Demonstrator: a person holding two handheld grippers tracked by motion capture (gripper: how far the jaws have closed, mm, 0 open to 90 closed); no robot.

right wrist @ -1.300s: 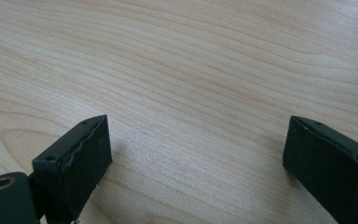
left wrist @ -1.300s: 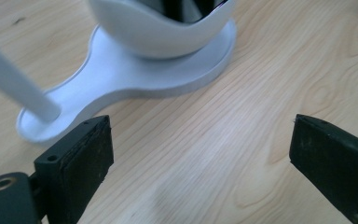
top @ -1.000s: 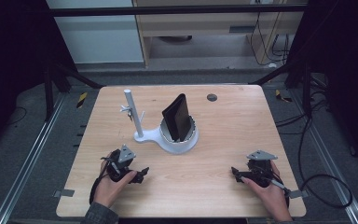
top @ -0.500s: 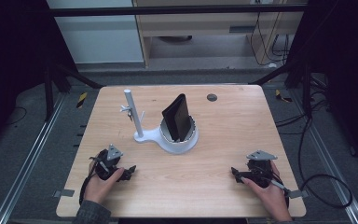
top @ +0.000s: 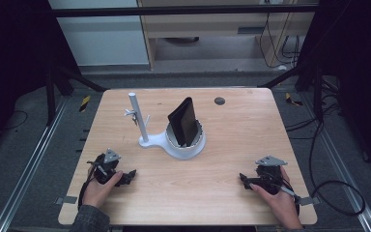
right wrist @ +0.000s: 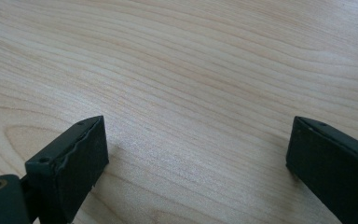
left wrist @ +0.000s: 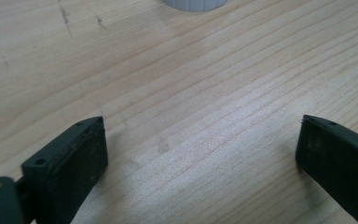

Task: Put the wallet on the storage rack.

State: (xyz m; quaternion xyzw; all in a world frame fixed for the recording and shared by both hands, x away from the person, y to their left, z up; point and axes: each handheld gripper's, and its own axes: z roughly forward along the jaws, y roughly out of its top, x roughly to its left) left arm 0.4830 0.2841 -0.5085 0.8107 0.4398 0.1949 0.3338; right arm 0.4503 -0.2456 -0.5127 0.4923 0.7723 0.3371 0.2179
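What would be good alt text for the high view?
A person's left gripper and right gripper rest near the front corners of a wooden table, both empty. Mid-table, a black wallet-like case stands upright in a white round holder beside a white post.

Bench (top: 232,145): bare wood across the whole near half, between left claw (top: 130,175) and right claw (top: 244,180), both with jaws wide apart. Right side open to the far edge, save a small dark disc (top: 219,101). Obstacles, centre-left: white stand base (top: 183,147), its upright post (top: 137,116), a tall black slab (top: 183,122) standing in the ring.
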